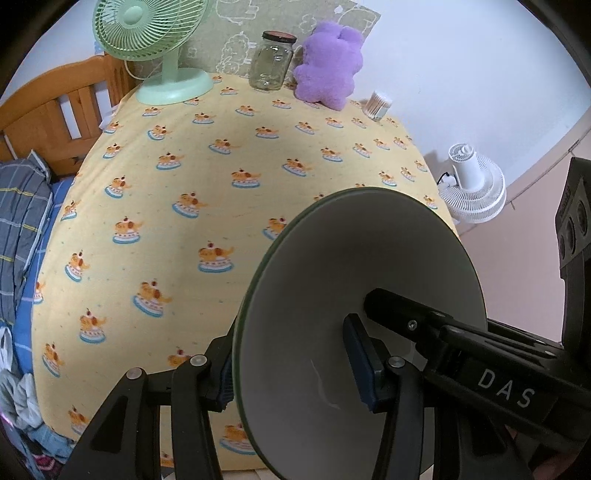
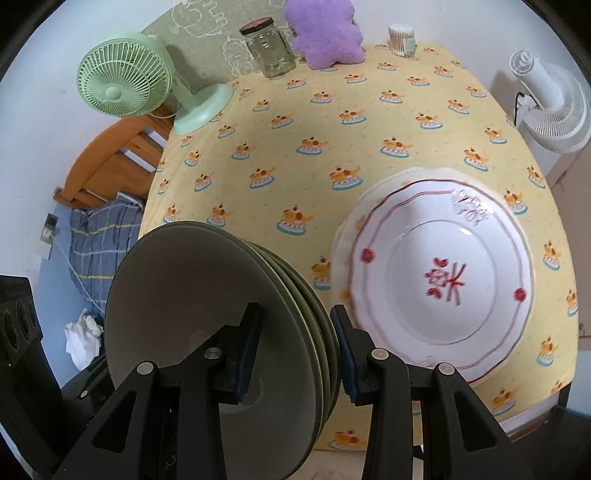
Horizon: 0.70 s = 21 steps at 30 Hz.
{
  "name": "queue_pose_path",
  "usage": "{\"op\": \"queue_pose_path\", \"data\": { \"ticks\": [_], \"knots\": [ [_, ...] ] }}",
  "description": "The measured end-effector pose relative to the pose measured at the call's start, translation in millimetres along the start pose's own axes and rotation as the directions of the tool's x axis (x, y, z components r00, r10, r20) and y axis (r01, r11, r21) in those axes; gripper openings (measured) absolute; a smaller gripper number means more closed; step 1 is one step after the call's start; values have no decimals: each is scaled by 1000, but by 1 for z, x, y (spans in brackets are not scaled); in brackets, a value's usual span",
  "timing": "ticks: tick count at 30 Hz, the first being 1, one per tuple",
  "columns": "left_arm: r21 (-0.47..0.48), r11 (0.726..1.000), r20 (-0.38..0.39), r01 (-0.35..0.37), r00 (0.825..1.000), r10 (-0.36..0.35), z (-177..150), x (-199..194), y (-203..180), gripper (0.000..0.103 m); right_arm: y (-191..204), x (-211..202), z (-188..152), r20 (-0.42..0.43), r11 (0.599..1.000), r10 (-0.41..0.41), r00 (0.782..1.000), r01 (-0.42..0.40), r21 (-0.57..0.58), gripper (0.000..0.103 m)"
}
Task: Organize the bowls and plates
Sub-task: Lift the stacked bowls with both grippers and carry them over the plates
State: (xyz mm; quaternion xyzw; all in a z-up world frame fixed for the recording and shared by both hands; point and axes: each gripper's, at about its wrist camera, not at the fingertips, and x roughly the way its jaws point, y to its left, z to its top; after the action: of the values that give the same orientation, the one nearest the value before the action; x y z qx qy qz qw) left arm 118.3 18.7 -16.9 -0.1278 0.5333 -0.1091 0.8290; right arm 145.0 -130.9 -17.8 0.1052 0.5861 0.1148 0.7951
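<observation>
Several grey-green plates (image 2: 229, 332) stacked on edge, clamped between right gripper (image 2: 295, 350) pads, faces upright. Left gripper (image 1: 291, 369) pinches same stack's rim; right gripper's finger visible on plate face (image 1: 362, 273) in left view. Stack held over bench's near edge, clear of cloth. White patterned plates (image 2: 436, 284) lie flat near right edge, just right of held stack. Likely set-down spot: bare yellow cloth (image 2: 295, 147) ahead. Far edge: green fan (image 2: 125, 81), jar (image 2: 269, 48), purple plush (image 2: 325, 33). Bed off left side.

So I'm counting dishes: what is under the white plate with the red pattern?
Under the white red-patterned plate, a second pale scalloped rim pokes out at its left and top edges, so another plate lies beneath. Anything lower is covered; around it shows only the yellow tablecloth.
</observation>
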Motion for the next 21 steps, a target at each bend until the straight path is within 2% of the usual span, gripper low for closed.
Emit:
{"op": "queue_pose_path", "data": {
  "ticks": [10,21],
  "knots": [
    [-15,1000,27,-2,1000,2,-2,6,-42,51,-38,-24,6,12,1000,5,1000,-5,-27,43],
    [-19,1000,25,17,1000,-16,3,31,-87,50,-86,-36,17,15,1000,-10,1000,11,-28,43]
  ]
}}
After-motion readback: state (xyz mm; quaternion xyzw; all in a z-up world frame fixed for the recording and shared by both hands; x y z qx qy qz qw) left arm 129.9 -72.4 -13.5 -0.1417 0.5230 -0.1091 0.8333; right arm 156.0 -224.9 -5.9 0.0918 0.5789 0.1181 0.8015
